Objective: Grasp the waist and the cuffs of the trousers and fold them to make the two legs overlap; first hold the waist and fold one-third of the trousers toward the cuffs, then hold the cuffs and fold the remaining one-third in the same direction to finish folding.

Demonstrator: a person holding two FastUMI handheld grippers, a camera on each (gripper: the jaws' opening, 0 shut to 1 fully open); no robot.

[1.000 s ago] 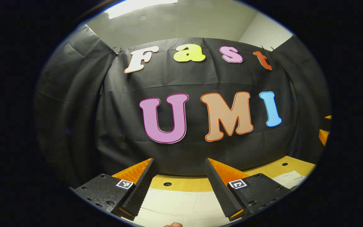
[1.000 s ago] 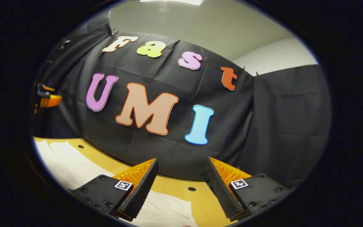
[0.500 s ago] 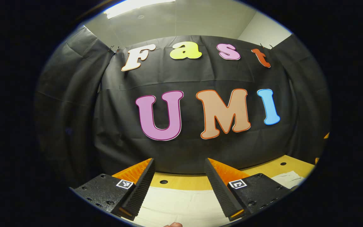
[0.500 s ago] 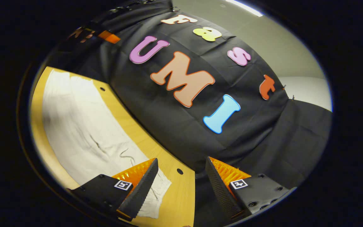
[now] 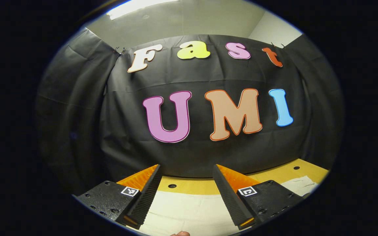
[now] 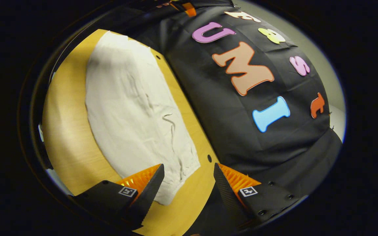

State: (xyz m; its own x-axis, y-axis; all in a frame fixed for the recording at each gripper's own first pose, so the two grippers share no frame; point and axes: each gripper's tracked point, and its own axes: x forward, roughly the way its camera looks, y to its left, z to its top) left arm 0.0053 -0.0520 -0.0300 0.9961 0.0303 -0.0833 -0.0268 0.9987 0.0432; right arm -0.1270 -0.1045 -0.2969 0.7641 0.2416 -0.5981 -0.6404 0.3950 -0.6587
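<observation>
Tilt is what's changing: the right tool [image 6: 185,191] is rolling over & dipping toward the flat pale-wood table [image 6: 67,131], so the cream cotton-looking trousers [image 6: 136,108], a mere strip at the view's bottom edge a sec ago, are now stretching across the right gripper view, long axis running away from the tool, near end w/ a dark drawstring squiggle lying just ahead of its fingers. Left tool [image 5: 185,196] is barely shifting, hovering level above the same cloth [image 5: 189,209], which is lying under it on the table. Both tools are spread wide, gripping nothing; no fabric between either pair of fingers. Judging from that, the first fold isn't started yet: the right side is prob. lining up on the near end, the drawstring suggesting the waist, while the left is waiting over its own part. Fabric is looking soft, thin, lightly creased, lying mostly flat w/ a rounded near corner; likely to slump & slide once lifted, so a pinch of both layers would matter. Table surface is smooth, w/ small round holes near the back edge.
</observation>
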